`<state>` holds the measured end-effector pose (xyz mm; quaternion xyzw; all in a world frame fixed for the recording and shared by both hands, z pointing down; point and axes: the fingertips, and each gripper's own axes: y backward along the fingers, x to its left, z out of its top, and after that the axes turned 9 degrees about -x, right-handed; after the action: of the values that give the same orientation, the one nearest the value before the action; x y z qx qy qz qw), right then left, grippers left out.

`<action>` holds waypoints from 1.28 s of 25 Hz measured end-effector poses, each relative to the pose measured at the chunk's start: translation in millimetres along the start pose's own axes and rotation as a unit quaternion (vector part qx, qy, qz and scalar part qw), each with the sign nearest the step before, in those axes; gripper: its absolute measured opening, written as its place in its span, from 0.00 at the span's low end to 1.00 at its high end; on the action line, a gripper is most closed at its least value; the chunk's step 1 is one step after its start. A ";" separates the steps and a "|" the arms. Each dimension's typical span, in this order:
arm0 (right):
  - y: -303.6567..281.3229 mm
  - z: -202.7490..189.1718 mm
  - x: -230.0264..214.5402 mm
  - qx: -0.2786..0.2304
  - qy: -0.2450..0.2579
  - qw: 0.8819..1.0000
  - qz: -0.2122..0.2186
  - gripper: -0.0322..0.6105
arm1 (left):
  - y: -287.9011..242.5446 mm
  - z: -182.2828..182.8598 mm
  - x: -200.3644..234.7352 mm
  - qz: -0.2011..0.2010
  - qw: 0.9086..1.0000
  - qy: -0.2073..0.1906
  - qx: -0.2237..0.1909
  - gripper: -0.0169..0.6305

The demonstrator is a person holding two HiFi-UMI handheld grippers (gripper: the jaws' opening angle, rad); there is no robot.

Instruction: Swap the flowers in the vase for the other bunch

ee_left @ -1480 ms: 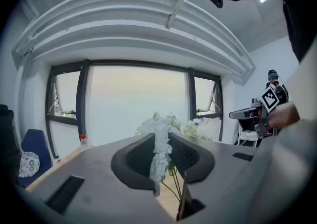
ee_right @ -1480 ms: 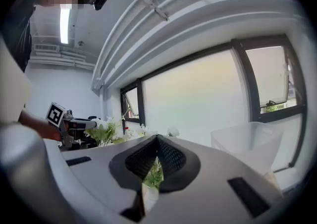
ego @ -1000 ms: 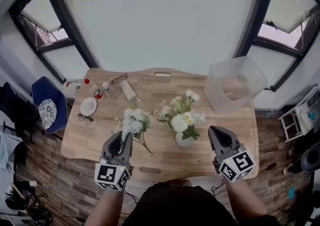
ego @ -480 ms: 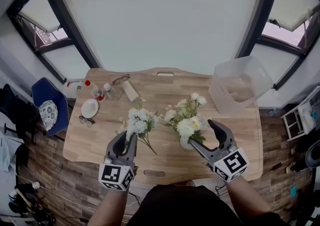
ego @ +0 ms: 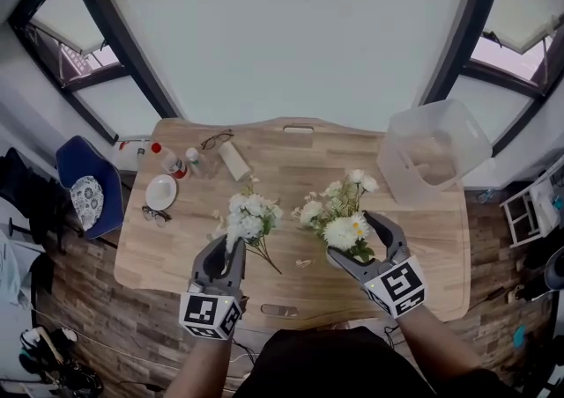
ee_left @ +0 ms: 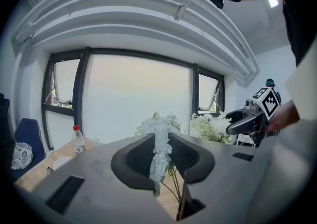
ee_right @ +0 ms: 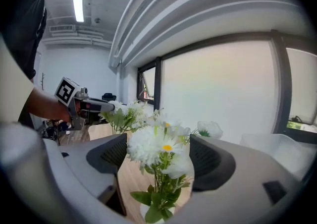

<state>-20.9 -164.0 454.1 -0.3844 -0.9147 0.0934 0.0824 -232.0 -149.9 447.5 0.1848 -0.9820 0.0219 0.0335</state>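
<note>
A bunch of white and yellow daisies [ego: 339,211] stands in a small white vase [ee_right: 148,215]; in the head view the blooms and my right gripper mostly hide the vase. My right gripper [ego: 351,238] is at the bunch and its jaws are opening, with the blooms [ee_right: 158,148] between them untouched. The other bunch, white flowers [ego: 249,216], lies on the wooden table [ego: 291,158] to the left. My left gripper [ego: 226,245] is shut on a white sprig [ee_left: 158,139] of that bunch.
A clear plastic bin [ego: 432,150] stands at the table's back right. Bottles [ego: 163,158], a small white plate [ego: 160,192], two pairs of glasses [ego: 154,214] and a white tube [ego: 233,160] sit at the back left. A blue chair [ego: 84,185] is beside the table.
My right gripper has moved left and forward to the vase flowers and gone from shut to wide open around them. The left gripper has shifted slightly, with the sprig still in its jaws.
</note>
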 end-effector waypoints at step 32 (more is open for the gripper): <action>35.3 49.1 -16.2 -0.080 -0.026 0.996 0.000 0.23 | -11.4 15.6 -17.4 -0.014 1.000 0.001 -0.022 0.15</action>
<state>3.7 -156.6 397.0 -0.3876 -0.9209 0.0302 0.0274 -212.6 -155.2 431.0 0.1976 -0.9795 0.0001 0.0392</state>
